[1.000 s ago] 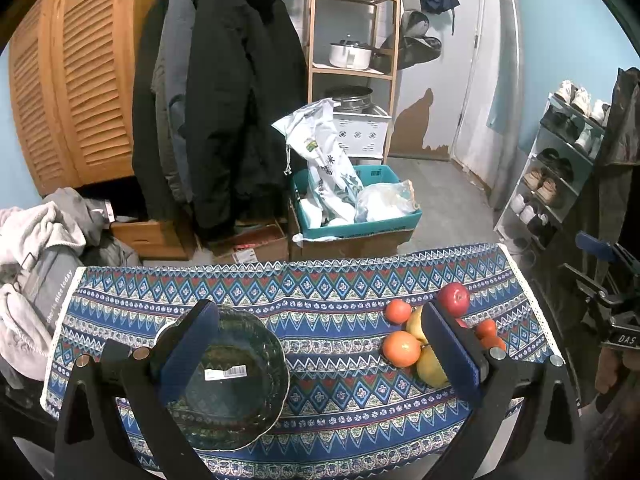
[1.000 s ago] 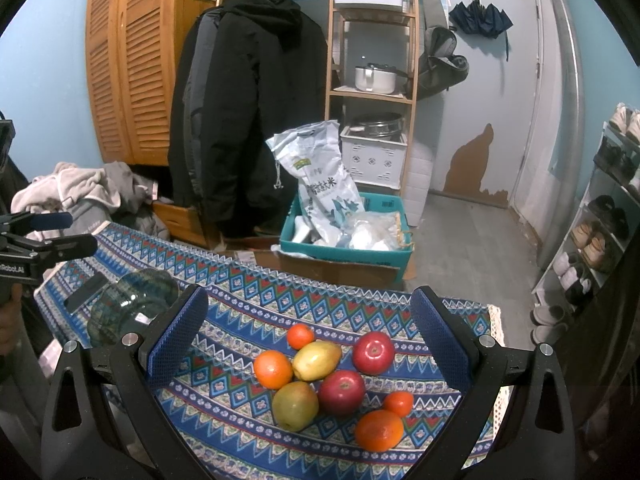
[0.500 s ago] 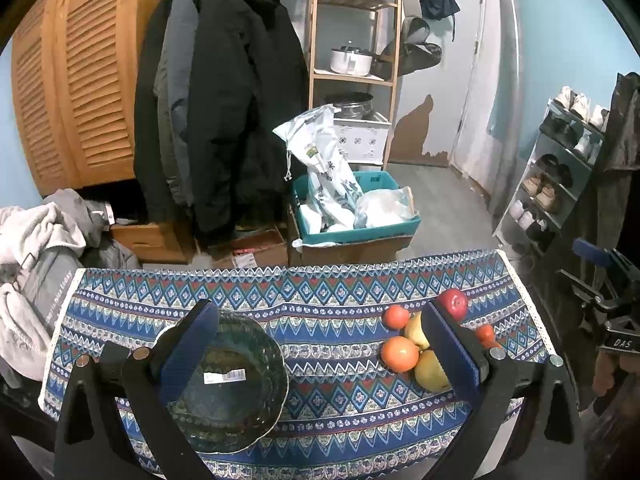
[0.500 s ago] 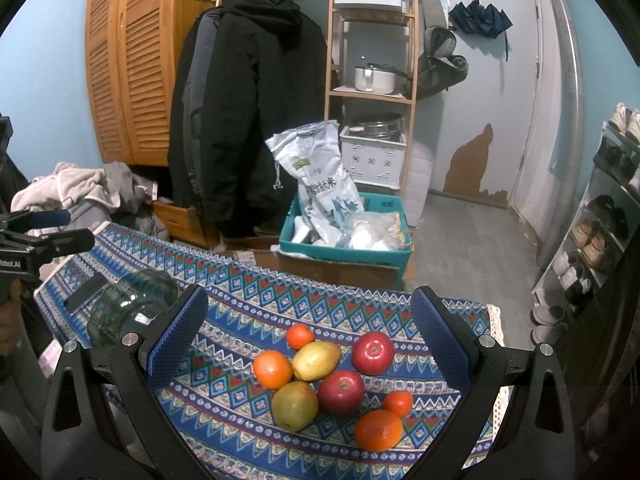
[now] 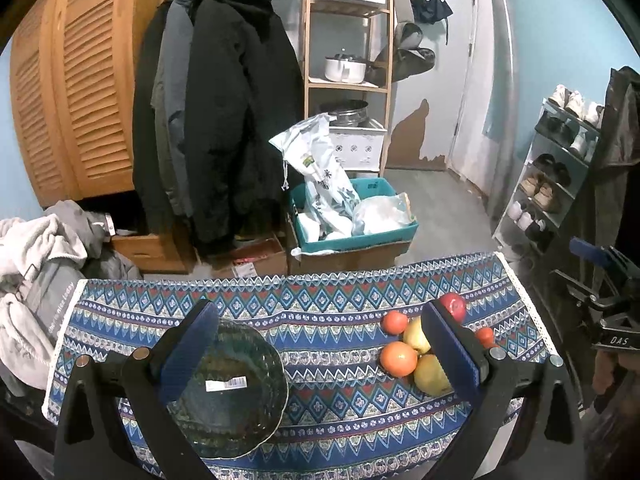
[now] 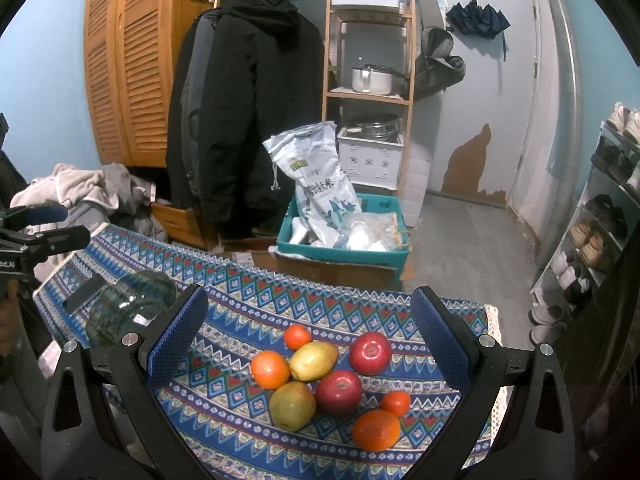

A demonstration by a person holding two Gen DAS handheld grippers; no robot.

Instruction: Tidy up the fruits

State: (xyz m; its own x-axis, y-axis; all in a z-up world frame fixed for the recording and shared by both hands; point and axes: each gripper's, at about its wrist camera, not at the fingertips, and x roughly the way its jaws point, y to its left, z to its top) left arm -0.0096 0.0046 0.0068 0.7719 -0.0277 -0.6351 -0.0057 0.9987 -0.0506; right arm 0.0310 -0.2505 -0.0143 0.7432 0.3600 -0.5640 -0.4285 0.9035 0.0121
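A dark green glass bowl (image 5: pixel 230 390) with a white sticker sits on the left of the patterned tablecloth (image 5: pixel 320 312); it also shows in the right wrist view (image 6: pixel 128 312). Several fruits lie in a cluster on the right: two red apples (image 6: pixel 338 392), two yellow pears (image 6: pixel 314 360), oranges (image 6: pixel 270 369) and small tangerines (image 6: pixel 297 337). The cluster also shows in the left wrist view (image 5: pixel 398 358). My left gripper (image 5: pixel 320 344) is open and empty above the table, between bowl and fruit. My right gripper (image 6: pixel 308 340) is open and empty above the fruit cluster.
Beyond the table's far edge stand a teal crate with bags (image 6: pixel 344 236), a wooden shelf with pots (image 6: pixel 368 80), hanging dark coats (image 6: pixel 244 120) and a louvered wardrobe (image 6: pixel 124 60). A pile of clothes (image 5: pixel 36 264) lies left; a shoe rack (image 5: pixel 560 172) stands right.
The left wrist view has drifted slightly; the bowl and fruit sit a little lower and nearer centre. The right gripper and the fruit have not visibly moved.
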